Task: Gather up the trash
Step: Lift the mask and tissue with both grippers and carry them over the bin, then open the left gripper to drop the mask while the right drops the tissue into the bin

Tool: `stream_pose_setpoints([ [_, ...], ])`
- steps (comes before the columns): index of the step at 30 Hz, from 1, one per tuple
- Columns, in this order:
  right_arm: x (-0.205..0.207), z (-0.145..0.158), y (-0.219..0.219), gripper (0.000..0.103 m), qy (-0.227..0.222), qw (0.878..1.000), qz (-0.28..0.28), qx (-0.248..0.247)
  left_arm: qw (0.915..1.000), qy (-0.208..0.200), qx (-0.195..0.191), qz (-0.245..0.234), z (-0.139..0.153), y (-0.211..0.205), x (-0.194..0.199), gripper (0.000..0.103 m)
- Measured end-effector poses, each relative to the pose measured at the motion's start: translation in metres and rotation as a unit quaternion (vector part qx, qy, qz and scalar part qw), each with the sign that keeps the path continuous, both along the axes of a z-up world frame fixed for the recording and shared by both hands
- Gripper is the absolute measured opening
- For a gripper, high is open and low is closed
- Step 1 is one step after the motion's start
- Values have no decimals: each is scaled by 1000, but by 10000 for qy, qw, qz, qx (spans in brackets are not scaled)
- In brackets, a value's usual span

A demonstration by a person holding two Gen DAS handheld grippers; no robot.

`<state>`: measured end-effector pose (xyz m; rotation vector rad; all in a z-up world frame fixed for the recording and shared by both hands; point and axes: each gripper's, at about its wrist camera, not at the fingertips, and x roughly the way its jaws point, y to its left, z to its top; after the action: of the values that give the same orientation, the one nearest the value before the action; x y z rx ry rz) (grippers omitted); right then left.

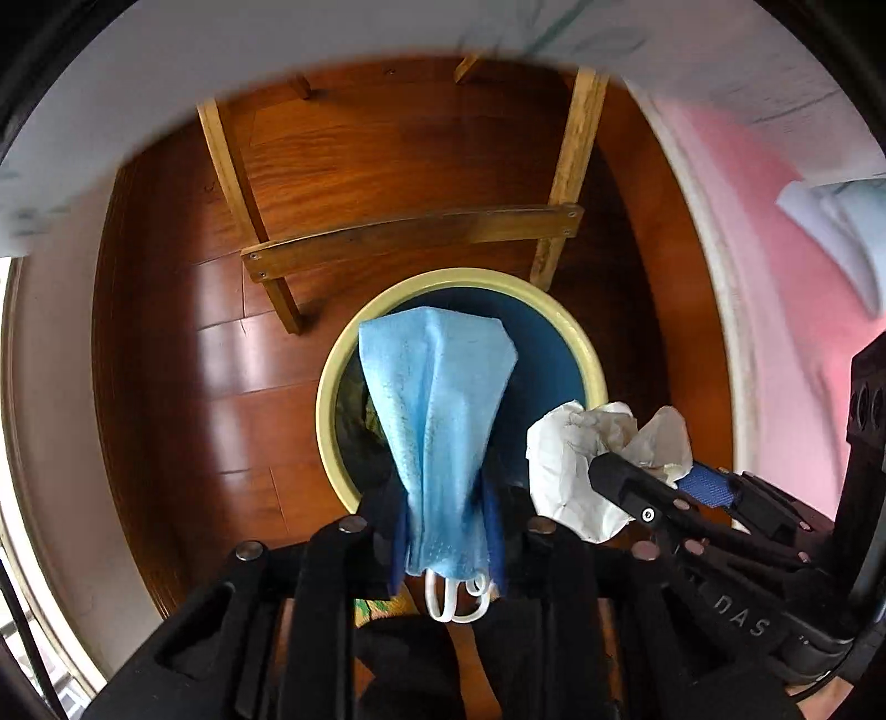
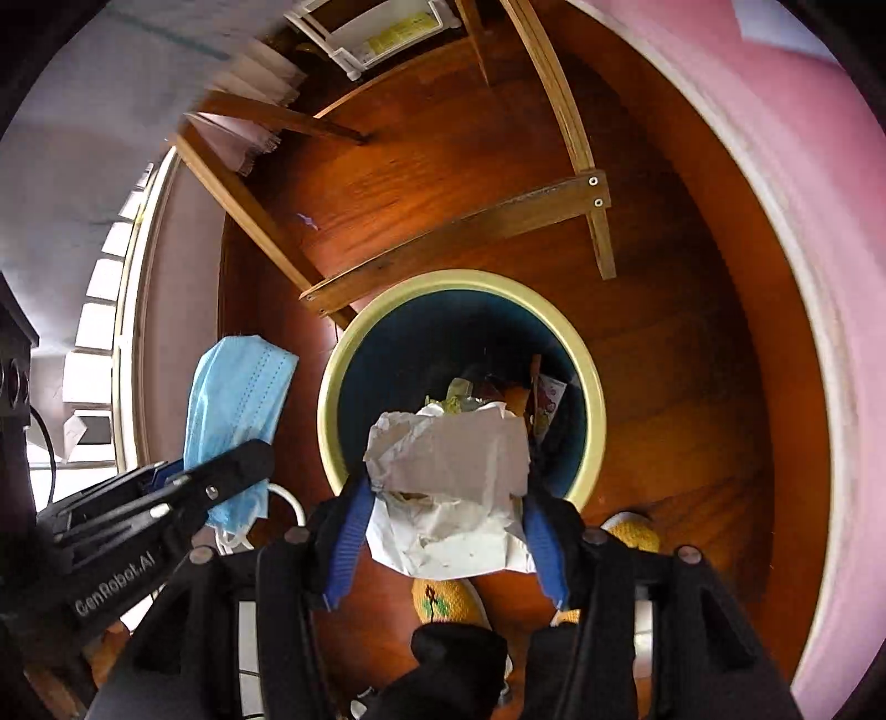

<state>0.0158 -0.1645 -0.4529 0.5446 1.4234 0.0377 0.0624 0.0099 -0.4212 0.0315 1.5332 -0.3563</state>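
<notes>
A round bin [image 1: 332, 399] with a cream rim and dark blue inside stands on the wooden floor, with several scraps of rubbish at its bottom [image 2: 498, 393]. My left gripper [image 1: 446, 531] points steeply down over the bin's near edge, and its blue pads pinch a light blue face mask [image 1: 437, 387] that hangs toward the opening, white ear loops nearest the camera. My right gripper [image 2: 446, 531] is close beside it on the right, shut on a crumpled white paper [image 2: 454, 454] above the bin [image 2: 595, 399]. Each gripper shows in the other's view: the left gripper [image 2: 255, 454] with the mask [image 2: 238, 399], the right gripper [image 1: 609, 471] with the paper [image 1: 565, 459].
A wooden frame with a crossbar [image 1: 410, 232] stands on the floor just beyond the bin. A pink surface [image 1: 775, 277] curves along the right. A person's yellow slippers [image 2: 443, 603] are on the floor below my right gripper. A white rack [image 2: 376, 33] sits farther off.
</notes>
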Motion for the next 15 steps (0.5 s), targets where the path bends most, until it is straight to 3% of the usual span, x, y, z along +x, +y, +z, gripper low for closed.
stream_pose_setpoints([
  [4, 2, -20, -6, 58, 105, 9997, -199, 75, 9997, -81, 218, -115, -16, -1, 6, 62],
  [6, 2, -24, -6, 62, 123, 9995, -273, 107, 9996, -74, 260, -68, -21, 5, 9, 85],
  [8, 2, -26, -4, 64, 168, 9994, -265, 145, 9997, -58, 248, 11, -25, 13, 11, 89],
  [15, 3, -19, 3, 68, 144, 9997, -190, 84, 9994, -106, 264, 184, -22, 34, 12, 90],
])
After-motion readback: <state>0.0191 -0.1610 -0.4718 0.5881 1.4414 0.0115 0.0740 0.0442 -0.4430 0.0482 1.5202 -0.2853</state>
